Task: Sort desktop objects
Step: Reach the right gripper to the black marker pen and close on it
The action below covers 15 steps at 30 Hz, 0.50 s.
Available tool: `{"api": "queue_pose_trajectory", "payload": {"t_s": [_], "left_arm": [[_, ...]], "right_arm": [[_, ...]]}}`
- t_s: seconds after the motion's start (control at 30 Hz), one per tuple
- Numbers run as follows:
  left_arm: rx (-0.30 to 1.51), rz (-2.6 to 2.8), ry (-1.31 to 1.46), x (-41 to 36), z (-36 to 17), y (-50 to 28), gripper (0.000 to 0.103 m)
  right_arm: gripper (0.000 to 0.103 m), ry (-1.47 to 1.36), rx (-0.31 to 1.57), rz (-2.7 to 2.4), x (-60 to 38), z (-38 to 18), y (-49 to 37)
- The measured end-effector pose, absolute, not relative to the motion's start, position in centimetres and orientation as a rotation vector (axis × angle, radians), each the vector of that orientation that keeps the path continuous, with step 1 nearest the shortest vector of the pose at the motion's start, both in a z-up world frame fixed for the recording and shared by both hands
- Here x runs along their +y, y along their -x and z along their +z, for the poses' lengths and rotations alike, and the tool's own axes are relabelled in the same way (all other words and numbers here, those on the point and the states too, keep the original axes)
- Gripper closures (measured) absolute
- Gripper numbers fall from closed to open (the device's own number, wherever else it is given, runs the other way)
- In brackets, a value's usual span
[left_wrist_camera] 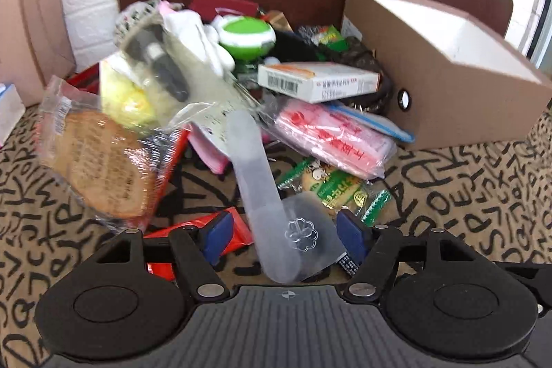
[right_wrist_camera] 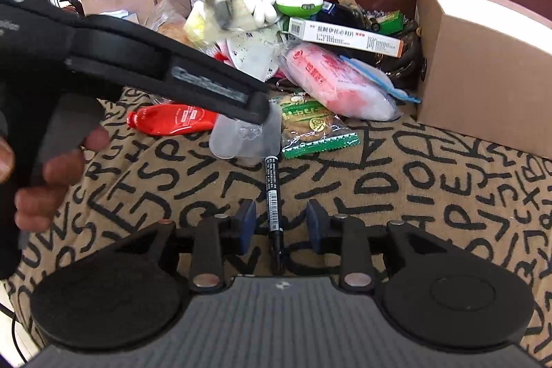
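My left tongs [left_wrist_camera: 286,237] spread wide round the clear plastic scoop [left_wrist_camera: 257,168], low centre of frame, not pinching yet. Right tongs [right_wrist_camera: 280,225] spread w/ black pen [right_wrist_camera: 272,199] between, bottom centre. Best to close slow & square: slippery plastic.

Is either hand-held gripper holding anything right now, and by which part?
Neither. The left hand-held gripper is open around the translucent shoehorn's wide end; the right straddles the black marker.
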<state>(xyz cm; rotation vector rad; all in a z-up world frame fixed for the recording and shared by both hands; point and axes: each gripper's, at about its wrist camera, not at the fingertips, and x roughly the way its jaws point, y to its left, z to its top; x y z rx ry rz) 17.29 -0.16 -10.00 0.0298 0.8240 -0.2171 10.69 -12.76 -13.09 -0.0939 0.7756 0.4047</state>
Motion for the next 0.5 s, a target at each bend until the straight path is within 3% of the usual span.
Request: {"api": "queue_pose_trajectory", "payload": {"t_s": [0.03,0.07,0.13,0.23,0.5], "left_arm": [[0.838,-0.228,-0.041,-0.3,-10.3,-17.5,0.051],[0.856,-0.238,-0.046,-0.3,-10.6,-17.6,0.062],[0.872,-0.263,-0.006,0.2,-10.7,-17.4,0.075],[0.870,-0.265,0.019,0.7,-10.3,-16.6,0.085],[0.866,-0.317,0.041,1.9,-9.5,-12.7,0.098]], "right_arm": [[0.068,0.093,0.785,0.403,-12.7,-13.3,-10.9],[0.078,0.095,0.786,0.399,-12.7,-13.4,-11.0],[0.089,0.103,0.789,0.379,-13.0,-13.2,-10.9],[0.089,0.086,0.807,0.371,-13.7,-13.0,-10.7],[0.091,0.076,0.836,0.370,-14.3,-12.6,-8.2]]}}
